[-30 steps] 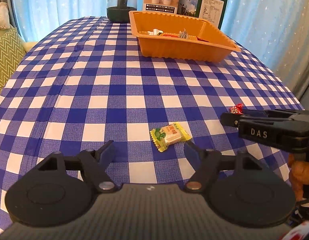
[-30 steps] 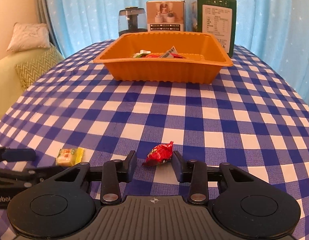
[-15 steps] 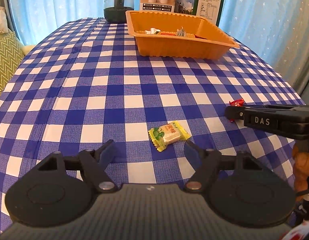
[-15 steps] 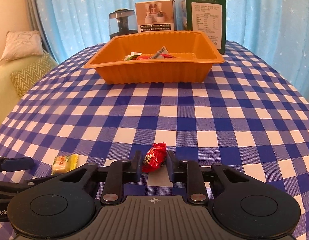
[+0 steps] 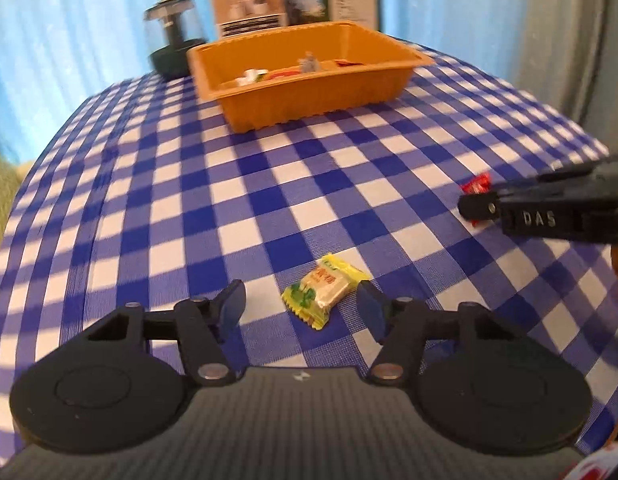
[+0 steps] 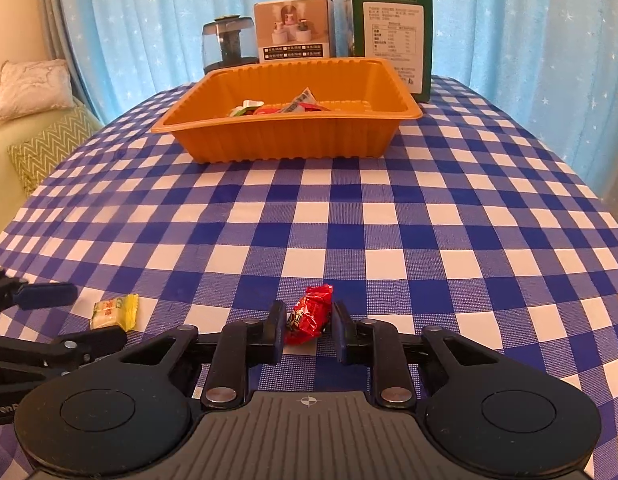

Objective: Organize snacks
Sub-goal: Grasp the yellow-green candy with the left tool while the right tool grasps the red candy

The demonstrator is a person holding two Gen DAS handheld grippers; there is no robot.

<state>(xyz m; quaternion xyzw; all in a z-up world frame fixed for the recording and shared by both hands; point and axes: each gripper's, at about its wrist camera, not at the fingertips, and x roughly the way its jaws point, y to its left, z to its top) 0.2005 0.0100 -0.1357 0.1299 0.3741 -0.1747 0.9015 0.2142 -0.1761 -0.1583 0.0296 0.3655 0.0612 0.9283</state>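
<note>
Closing the left gripper (image 5: 301, 306) squarely on the yellow candy (image 5: 324, 295) between its parted, narrowing jaws near the tablecloth's (image 6: 349, 216) front edge matters, while the right gripper (image 6: 308, 330) pinches the red candy (image 6: 309, 314).

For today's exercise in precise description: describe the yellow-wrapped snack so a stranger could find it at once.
Start at the orange tray at the far end of the blue-checked tablecloth, then come to the near edge, where two loose sweets lie. The yellow-wrapped snack lies flat on the cloth between the left gripper's open jaws. Its neighbour, the red candy, is crinkled and clamped in the right gripper.
</note>
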